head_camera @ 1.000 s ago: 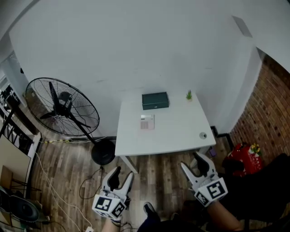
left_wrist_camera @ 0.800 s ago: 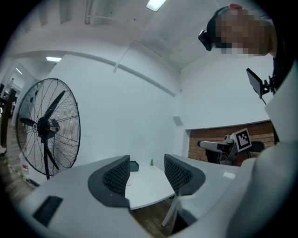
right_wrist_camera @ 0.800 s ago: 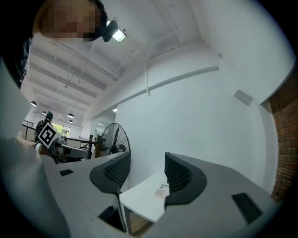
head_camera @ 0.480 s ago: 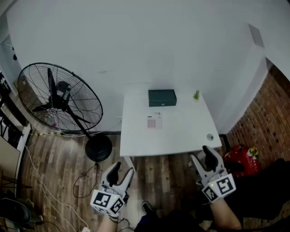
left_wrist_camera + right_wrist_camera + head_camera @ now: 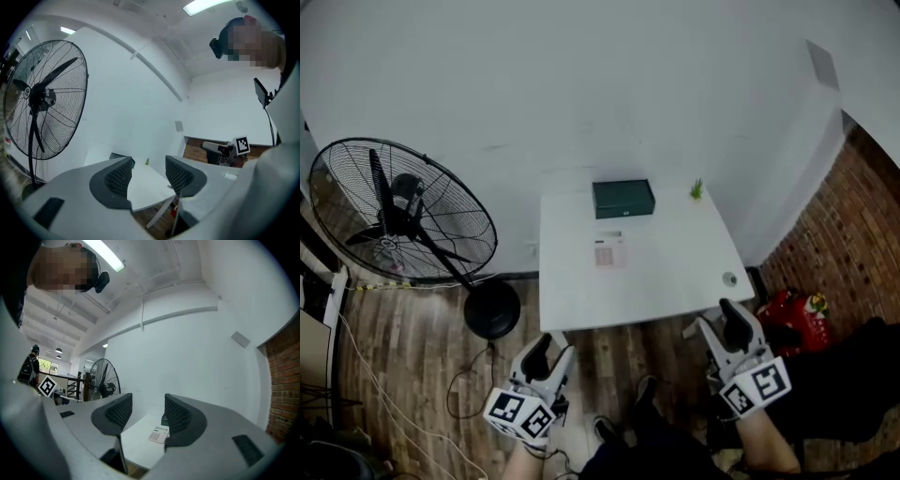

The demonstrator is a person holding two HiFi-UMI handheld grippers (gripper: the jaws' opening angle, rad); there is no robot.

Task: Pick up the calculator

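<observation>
The calculator (image 5: 608,253) is a small pale slab with pinkish keys. It lies flat on the white table (image 5: 666,291), left of the middle, and also appears as the calculator (image 5: 158,434) between the jaws far ahead. My left gripper (image 5: 547,359) hangs open below the table's front left corner, nothing between its pads. My right gripper (image 5: 717,326) is open at the front right corner; its jaws have just been closing a little, with nothing between them. Neither gripper touches the calculator.
A dark green box (image 5: 623,198) stands at the table's back edge with a tiny green plant (image 5: 697,189) to its right. A small round object (image 5: 728,278) sits near the front right corner. A large floor fan (image 5: 394,216) stands left; red items (image 5: 789,314) lie right.
The head view has swung, so the fan sits further left in the picture. Both grippers have shifted a little and now hang just short of the table's front edge. The calculator has not moved.
</observation>
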